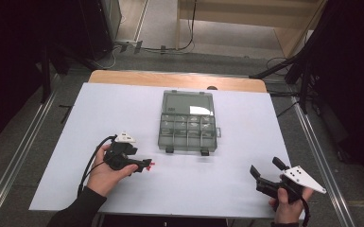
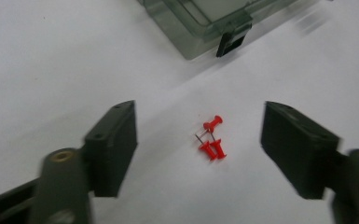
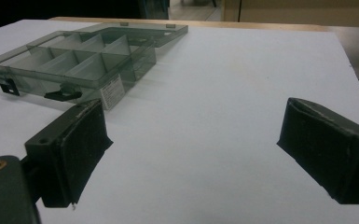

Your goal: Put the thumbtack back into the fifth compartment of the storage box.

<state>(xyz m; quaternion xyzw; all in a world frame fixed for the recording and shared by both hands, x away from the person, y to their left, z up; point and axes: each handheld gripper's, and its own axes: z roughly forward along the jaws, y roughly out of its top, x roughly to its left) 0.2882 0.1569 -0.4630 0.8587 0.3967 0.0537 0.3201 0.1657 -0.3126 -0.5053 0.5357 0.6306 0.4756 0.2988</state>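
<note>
A small cluster of red pushpins [image 2: 210,140] lies on the white tabletop [image 1: 246,175], near the open compartment box [image 1: 187,122]. The left gripper [image 2: 199,147] hovers over them, fingers [image 2: 114,144] parted on either side without touching. The right gripper [image 3: 191,154], well apart, has wide, empty fingers.

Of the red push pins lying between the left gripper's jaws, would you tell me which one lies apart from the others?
The upper push pin, nearest the organizer box: its head points up and away, while the other two pins lie side by side below it.
</note>
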